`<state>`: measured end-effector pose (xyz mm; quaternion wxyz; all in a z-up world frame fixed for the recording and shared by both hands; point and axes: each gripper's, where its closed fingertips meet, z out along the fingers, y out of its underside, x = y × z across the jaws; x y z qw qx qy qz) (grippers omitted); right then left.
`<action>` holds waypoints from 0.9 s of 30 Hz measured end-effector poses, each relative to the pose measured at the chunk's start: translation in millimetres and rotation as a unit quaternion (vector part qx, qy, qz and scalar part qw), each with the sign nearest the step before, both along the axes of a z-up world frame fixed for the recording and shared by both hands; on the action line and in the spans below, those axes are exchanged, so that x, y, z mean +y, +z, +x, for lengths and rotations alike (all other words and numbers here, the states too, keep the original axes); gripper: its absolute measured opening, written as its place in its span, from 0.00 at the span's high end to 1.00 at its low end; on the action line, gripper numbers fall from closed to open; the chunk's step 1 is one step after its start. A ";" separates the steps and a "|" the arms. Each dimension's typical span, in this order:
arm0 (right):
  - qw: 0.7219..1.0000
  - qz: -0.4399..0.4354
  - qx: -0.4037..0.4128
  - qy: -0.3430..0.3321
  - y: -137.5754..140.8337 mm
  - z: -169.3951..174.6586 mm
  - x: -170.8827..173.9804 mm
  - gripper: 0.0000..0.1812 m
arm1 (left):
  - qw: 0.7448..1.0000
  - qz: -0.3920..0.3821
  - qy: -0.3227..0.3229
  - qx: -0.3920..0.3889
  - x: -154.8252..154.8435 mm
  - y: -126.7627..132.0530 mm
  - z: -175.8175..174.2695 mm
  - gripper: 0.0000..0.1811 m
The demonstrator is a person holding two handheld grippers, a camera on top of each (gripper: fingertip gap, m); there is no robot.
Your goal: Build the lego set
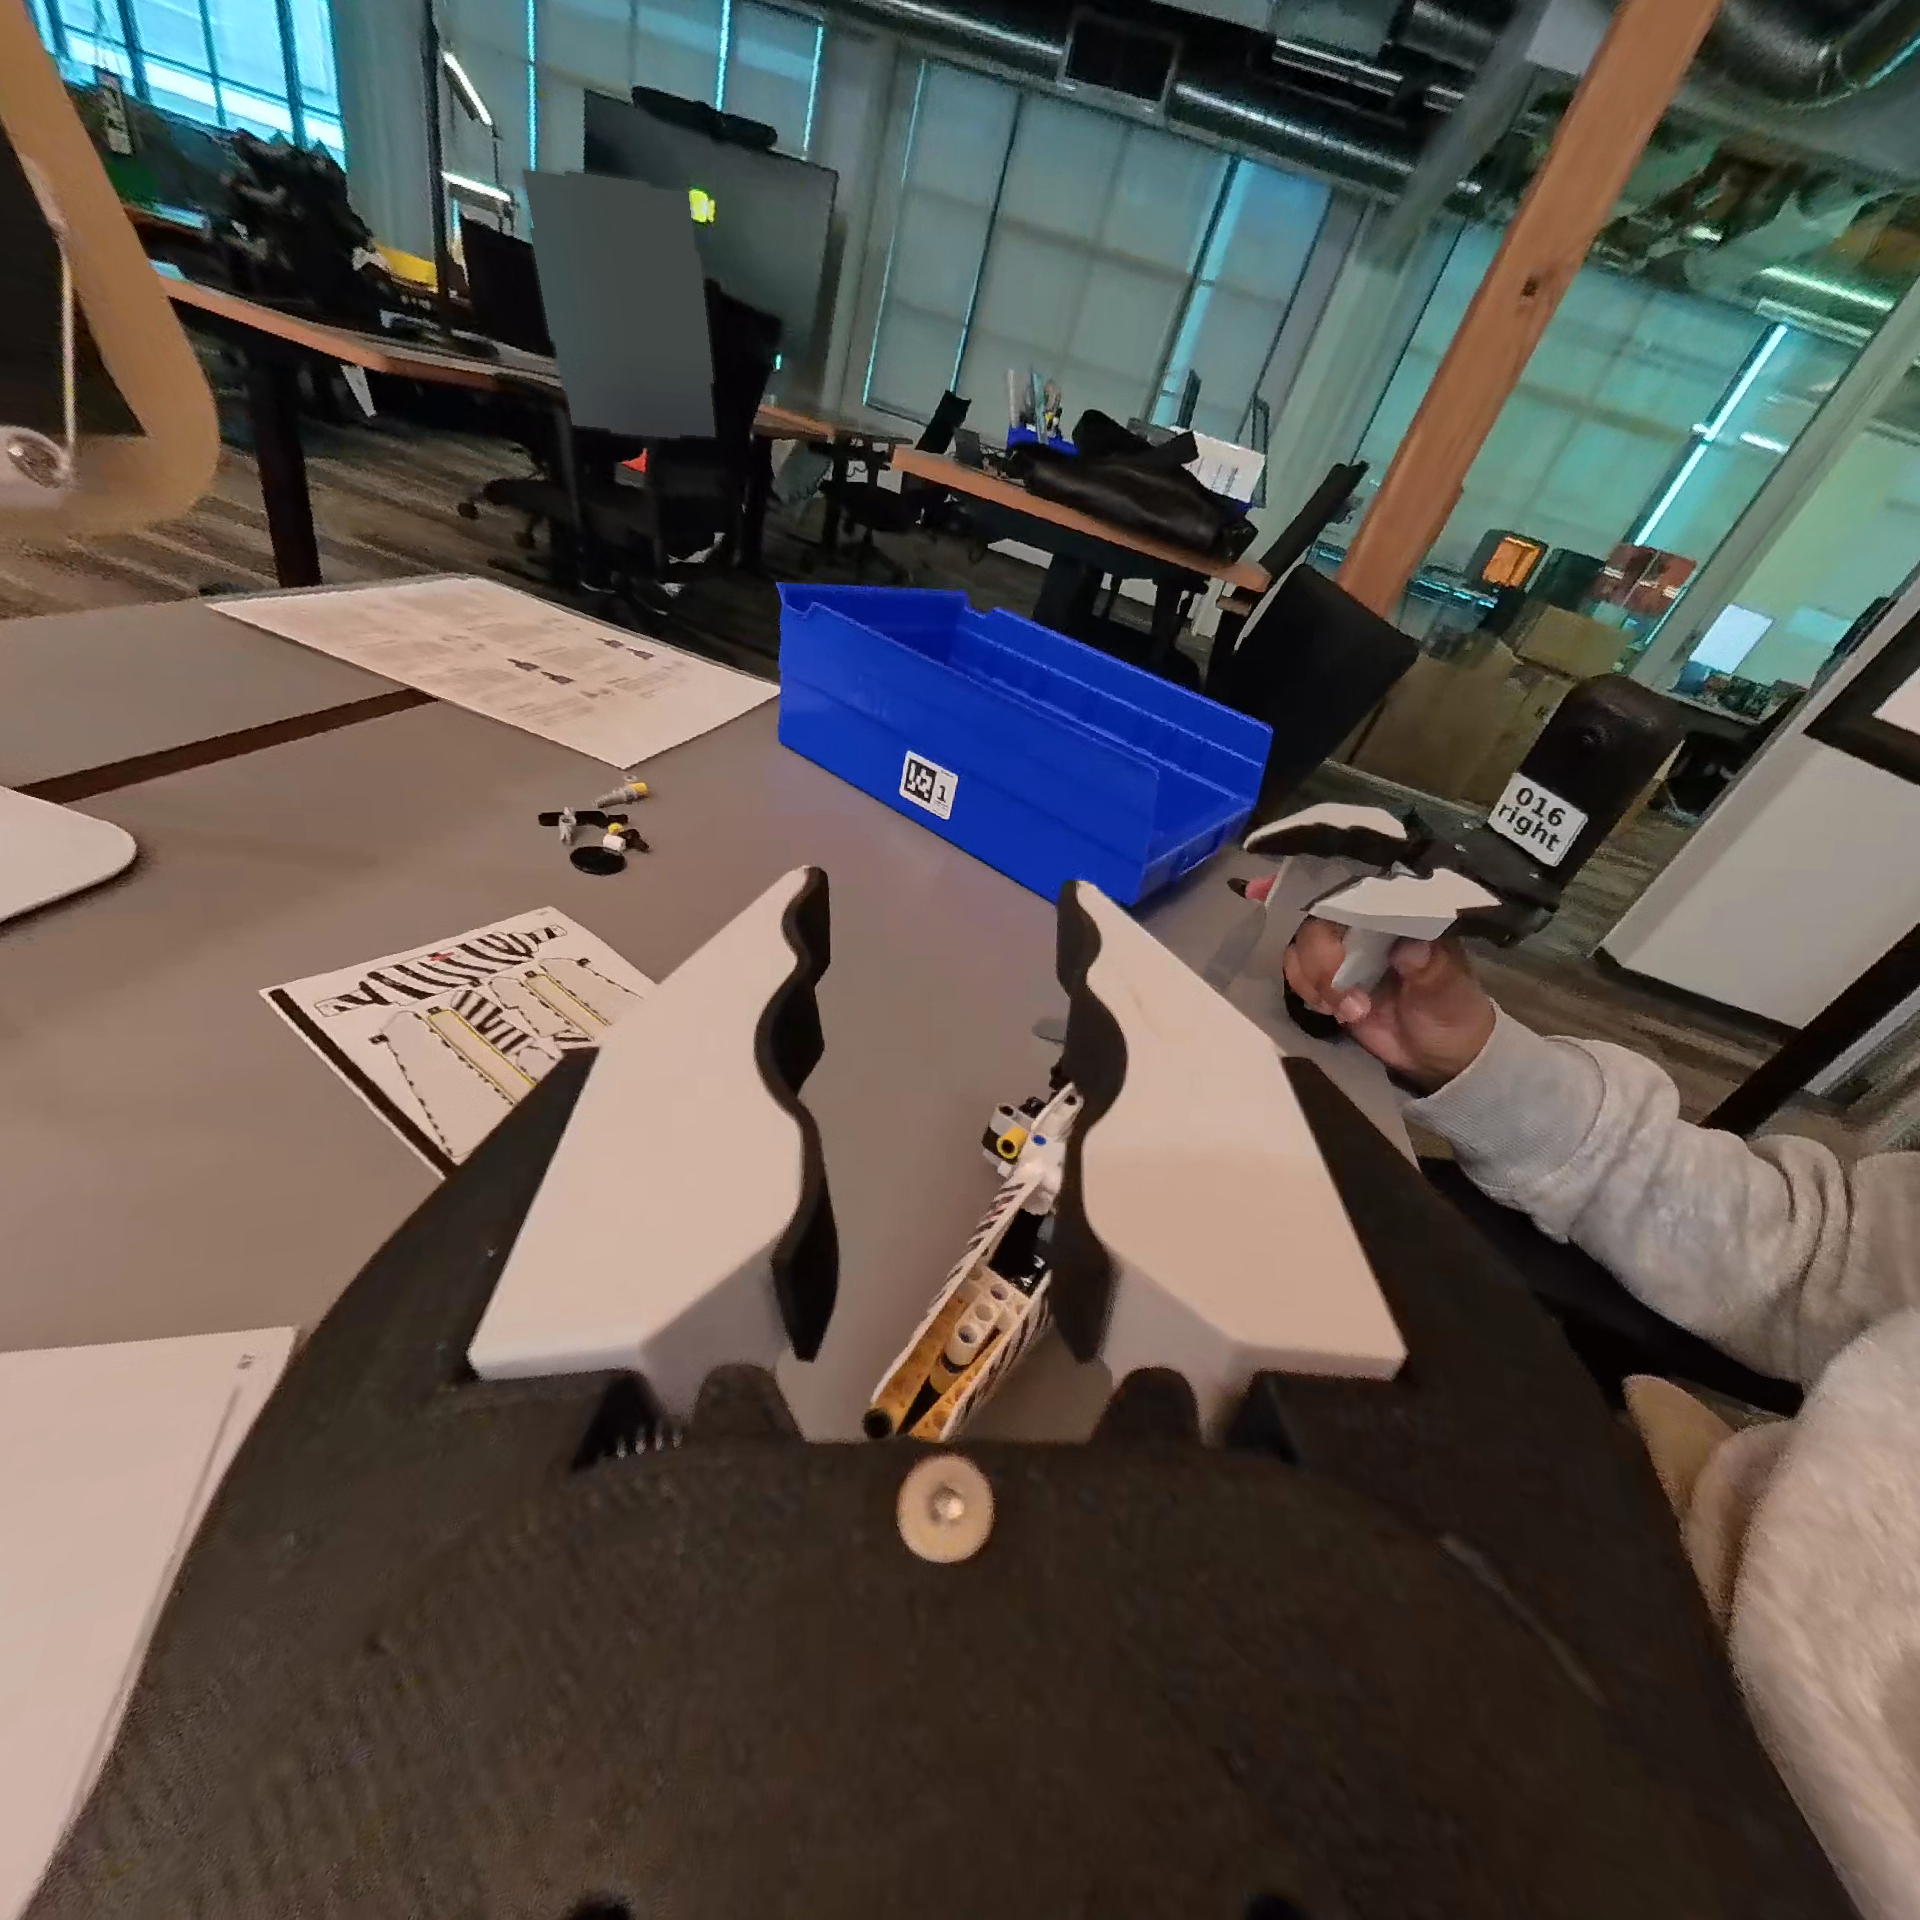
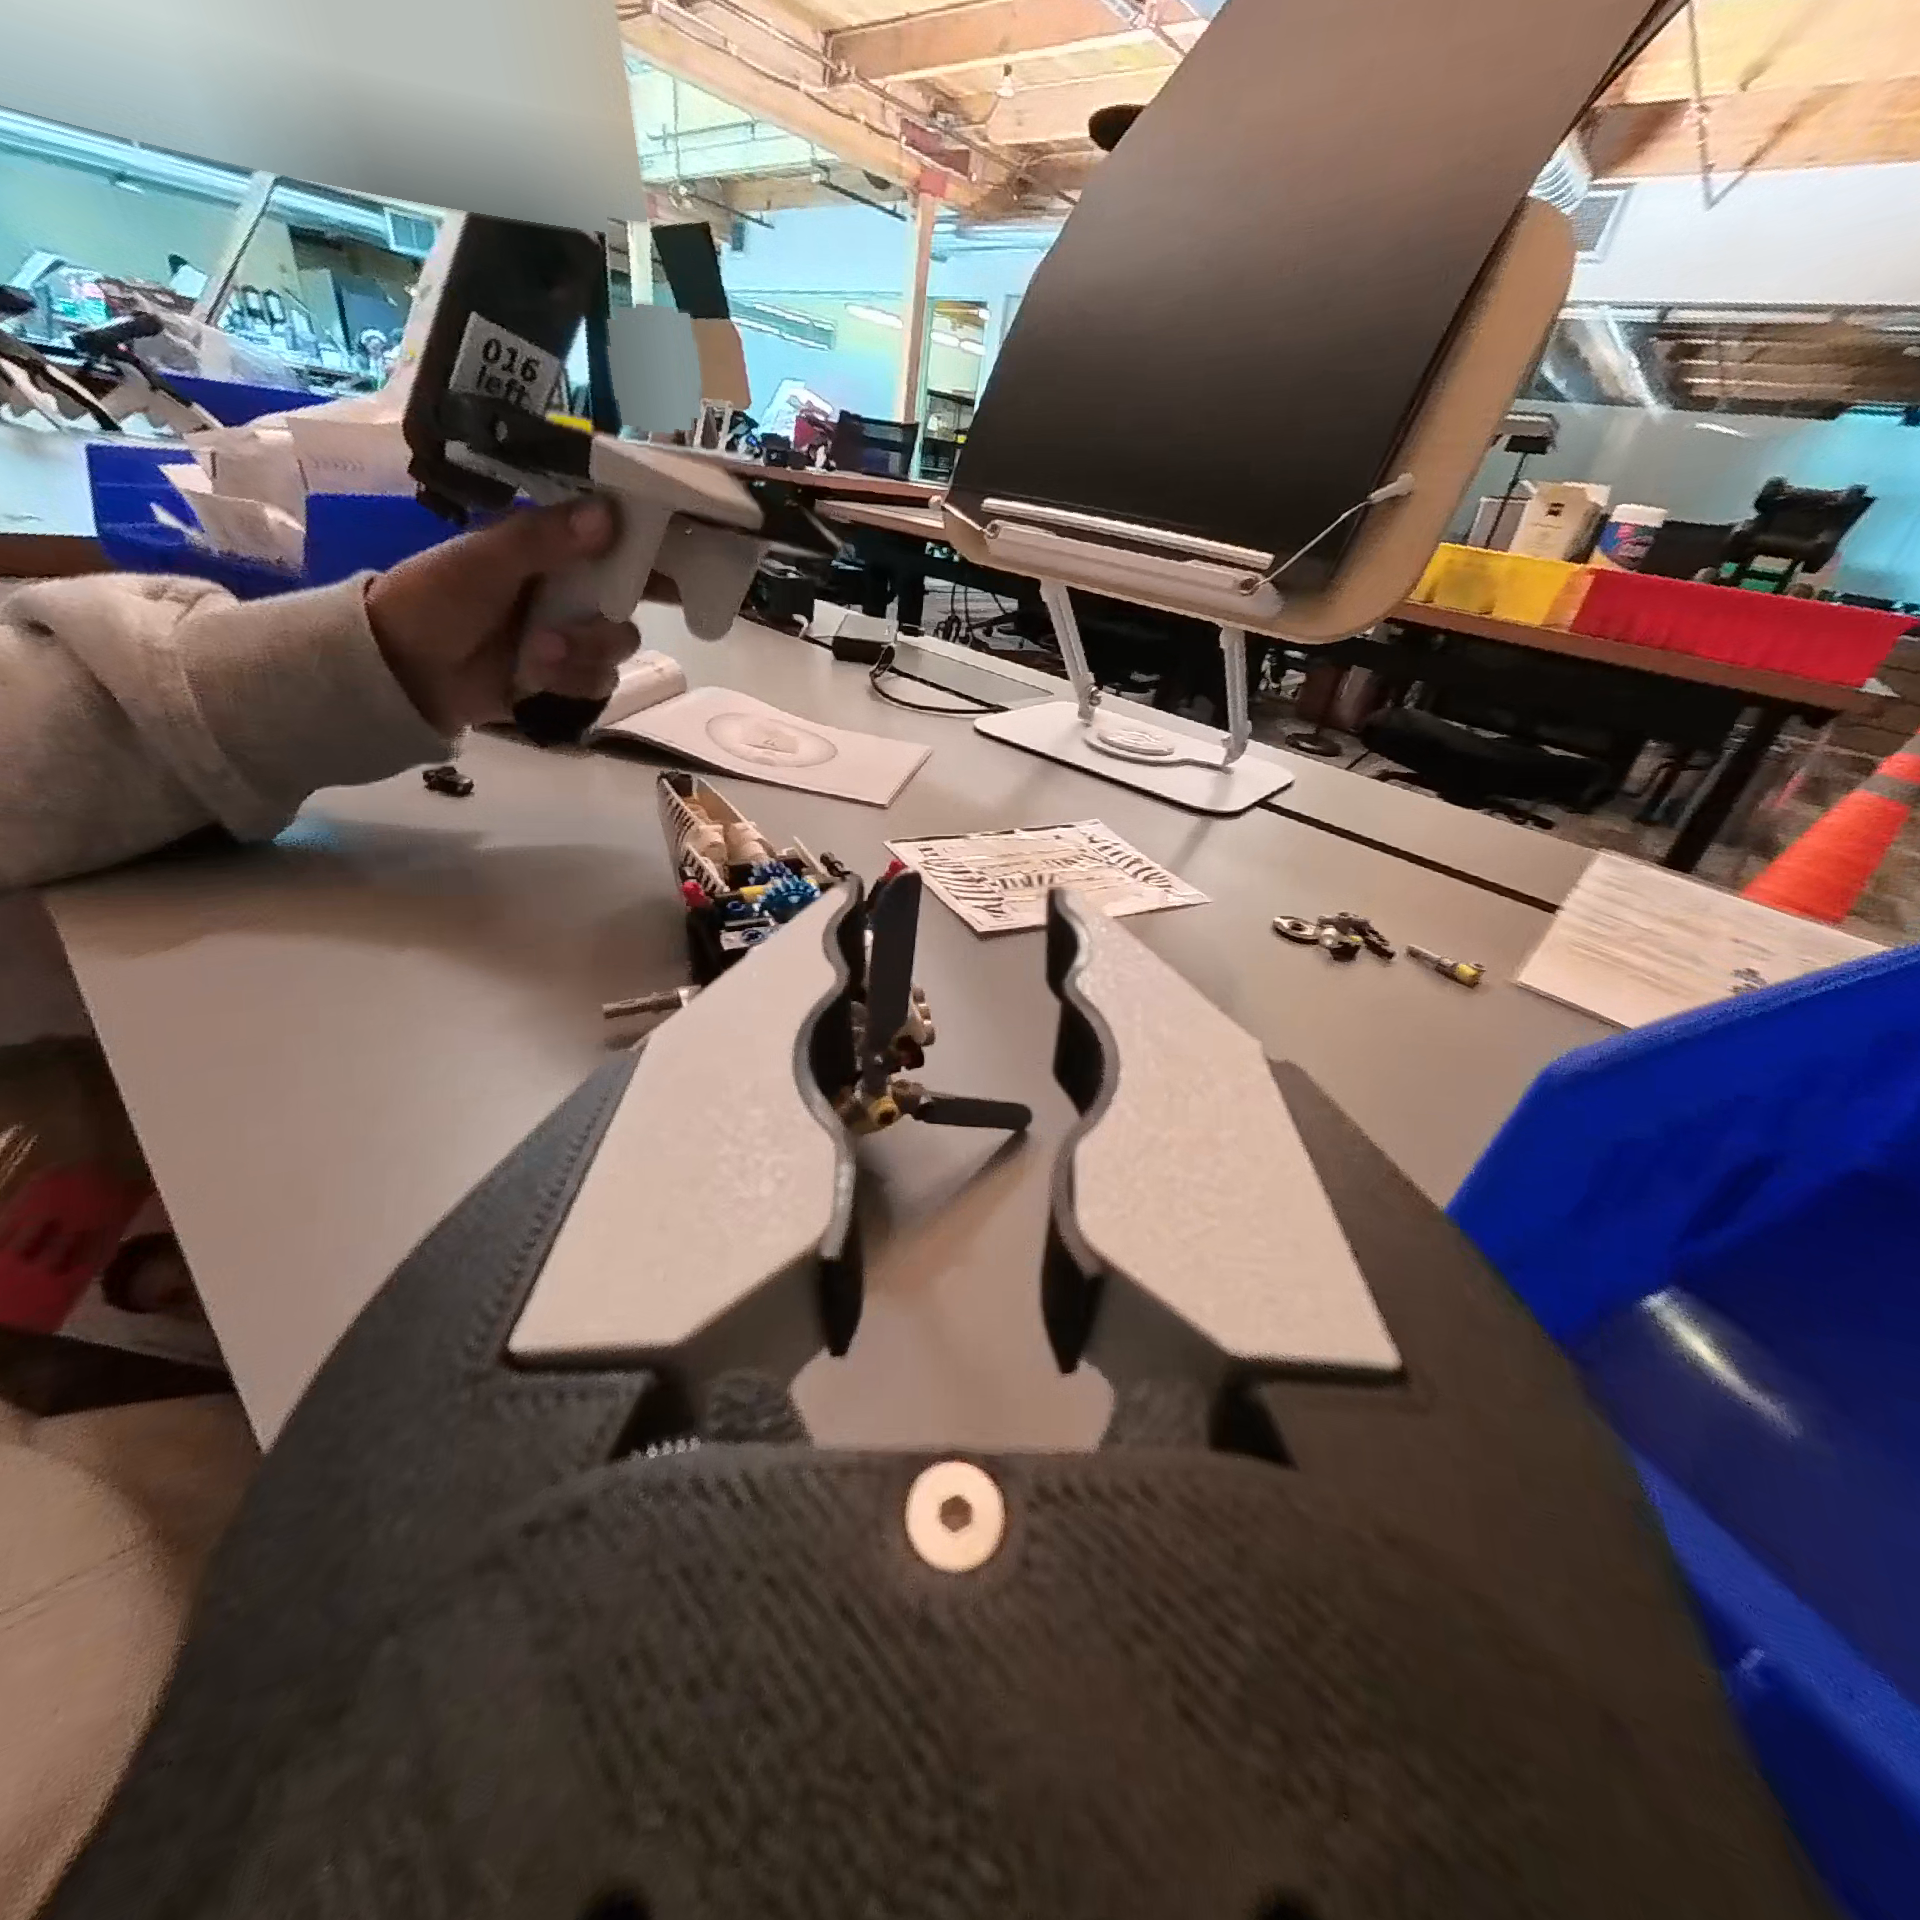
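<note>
now hovering over the plane model (image 1: 992, 1278), both grippers spread, grasping nothing.
lying lengthwise under left gripper (image 1: 940, 904); propeller (image 2: 902, 1049) between right gripper (image 2: 951, 904) tips.

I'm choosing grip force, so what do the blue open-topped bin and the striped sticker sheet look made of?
The blue open-topped bin looks like rigid moulded plastic, semi-glossy: its ribbed walls and rim catch highlights. The zebra-striped sticker sheet looks like thin paper or film, lying flat on the grey table; paper or vinyl I cannot tell.
</note>
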<state>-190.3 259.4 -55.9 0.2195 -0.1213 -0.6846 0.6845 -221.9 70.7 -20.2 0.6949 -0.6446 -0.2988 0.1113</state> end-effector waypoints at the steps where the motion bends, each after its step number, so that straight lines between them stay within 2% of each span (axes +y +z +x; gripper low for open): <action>1: 1.000 -0.007 0.003 -0.003 1.9 -0.3 1.9 0.82 | 1.000 0.002 -0.003 -0.002 3.2 -1.9 1.0 0.77; 6: 0.997 -0.061 0.025 -0.028 15.3 -4.1 18.3 0.82 | 0.996 0.049 -0.075 -0.025 30.8 -5.2 15.2 0.77; 10: 0.996 -0.067 0.033 -0.052 17.1 -8.5 23.9 0.81 | 0.991 0.075 -0.102 -0.040 40.6 -6.6 20.9 0.77; 15: 0.993 -0.058 0.039 -0.092 16.1 -17.2 28.6 0.81 | 0.989 0.047 -0.141 0.010 59.1 4.7 42.6 0.75; 19: 0.989 -0.050 0.053 -0.125 16.2 -24.1 33.3 0.81 | 0.984 0.007 -0.173 0.035 90.3 0.6 62.7 0.59; 22: 0.989 -0.040 0.053 -0.129 14.2 -25.8 31.7 0.81 | 0.980 -0.006 -0.196 0.024 103.0 -4.2 71.8 0.59; 27: 0.989 -0.036 0.053 -0.132 13.7 -26.3 31.4 0.82 | 0.983 0.006 -0.181 0.017 98.0 -1.8 65.9 0.60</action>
